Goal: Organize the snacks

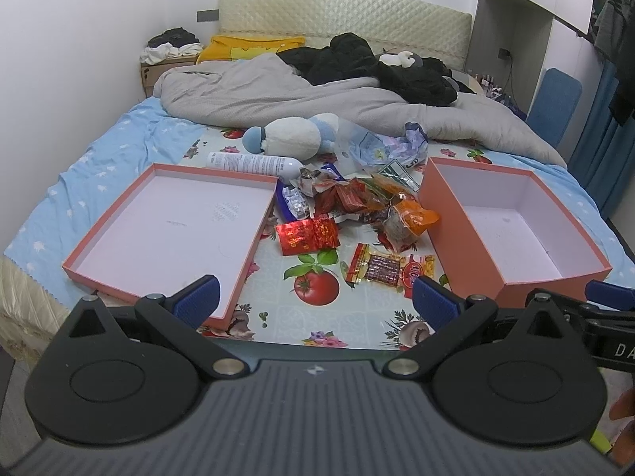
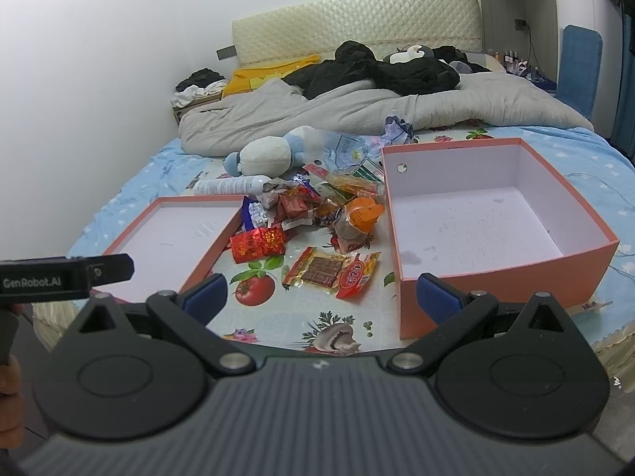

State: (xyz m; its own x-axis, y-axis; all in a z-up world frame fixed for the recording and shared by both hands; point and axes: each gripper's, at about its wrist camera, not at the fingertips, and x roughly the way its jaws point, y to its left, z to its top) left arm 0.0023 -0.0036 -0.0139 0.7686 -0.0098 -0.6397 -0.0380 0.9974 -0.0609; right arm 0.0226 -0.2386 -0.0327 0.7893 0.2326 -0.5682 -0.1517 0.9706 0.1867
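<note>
My left gripper point(image 1: 315, 301) hangs low at the near edge of the bed, its blue-padded fingers point(image 1: 197, 299) spread wide with nothing between them. My right gripper point(image 2: 323, 297) hovers just beside it, fingers point(image 2: 438, 297) equally far apart and empty — each tool shows at the margin of the other's view.

Straight ahead of both, on a fruit-printed cloth point(image 1: 317, 317), lies a flat clear snack packet point(image 1: 391, 267) with a dark bar inside and a red label at one end. Just beyond it sits a shiny red foil pack point(image 1: 307, 235), and behind that the main snack pile point(image 1: 369, 198): crumpled red wrappers, an orange bag, a blue-and-silver pack, all overlapping.

The pile lies between two pink cardboard pieces. On the left is the shallow box lid point(image 1: 170, 230), open side up, white inside and bare. On the right stands the deeper box point(image 2: 488, 230), also bare inside, with a round hole in its far left wall.

Beyond the snacks lie a white tube point(image 1: 254, 163) on its side, a blue-and-white plush toy point(image 1: 293, 135), a crumpled plastic bag point(image 1: 381, 144), then a grey duvet point(image 1: 301, 95) heaped with dark clothes.
</note>
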